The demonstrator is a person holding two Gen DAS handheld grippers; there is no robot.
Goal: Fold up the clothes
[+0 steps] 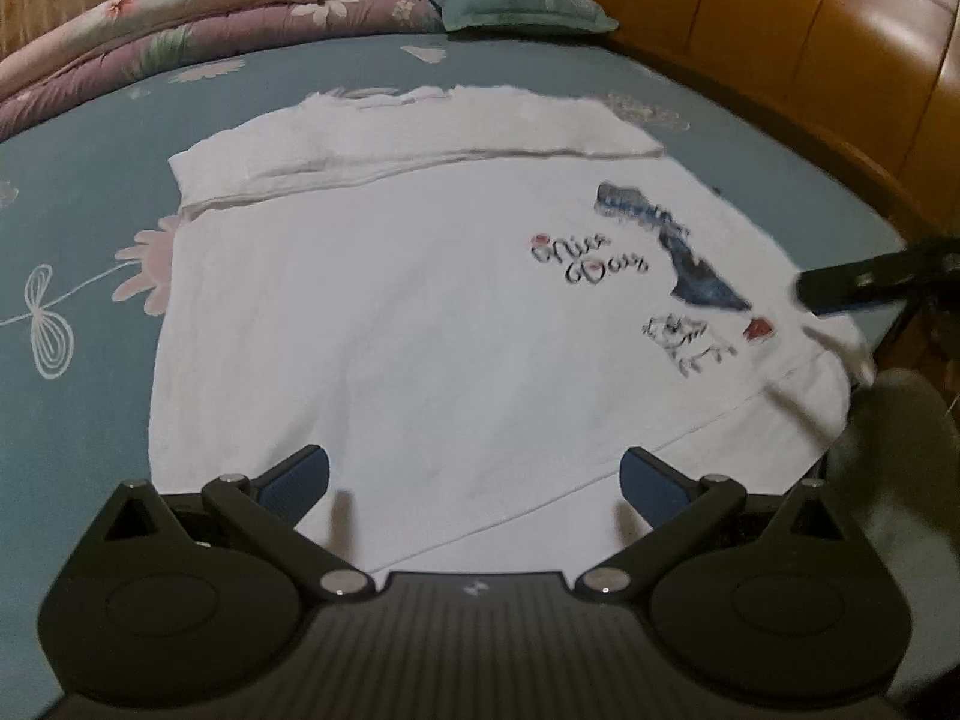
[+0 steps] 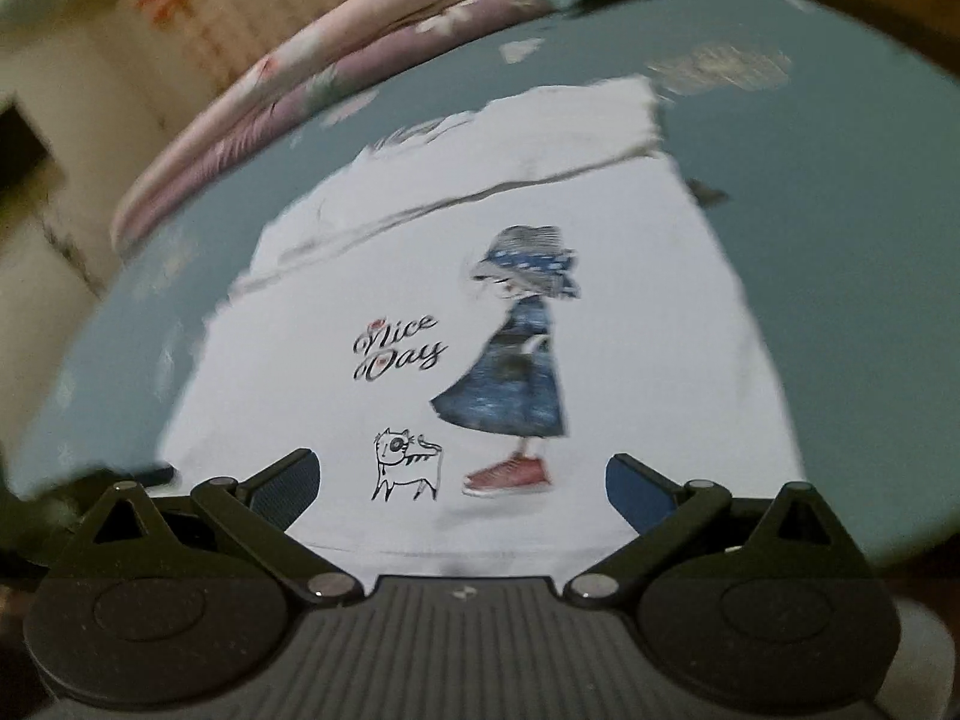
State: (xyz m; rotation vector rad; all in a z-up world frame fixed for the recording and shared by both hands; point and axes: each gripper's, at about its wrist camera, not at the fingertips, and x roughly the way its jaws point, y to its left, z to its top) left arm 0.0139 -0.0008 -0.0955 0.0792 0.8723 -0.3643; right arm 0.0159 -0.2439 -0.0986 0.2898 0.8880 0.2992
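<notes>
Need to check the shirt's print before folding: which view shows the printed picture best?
The right wrist view: the printed picture, a girl in a blue dress with a cat and "Nice Day", faces the camera upright on the white shirt. The left wrist view shows it skewed, blurred and off to the side.

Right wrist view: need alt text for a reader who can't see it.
A white T-shirt lies spread on a teal bed sheet, printed with "Nice Day", a girl in a blue dress and a small cat. The right gripper is open just above its near hem, holding nothing. Folded quilts lie at the far edge; the picture is motion-blurred.
</notes>
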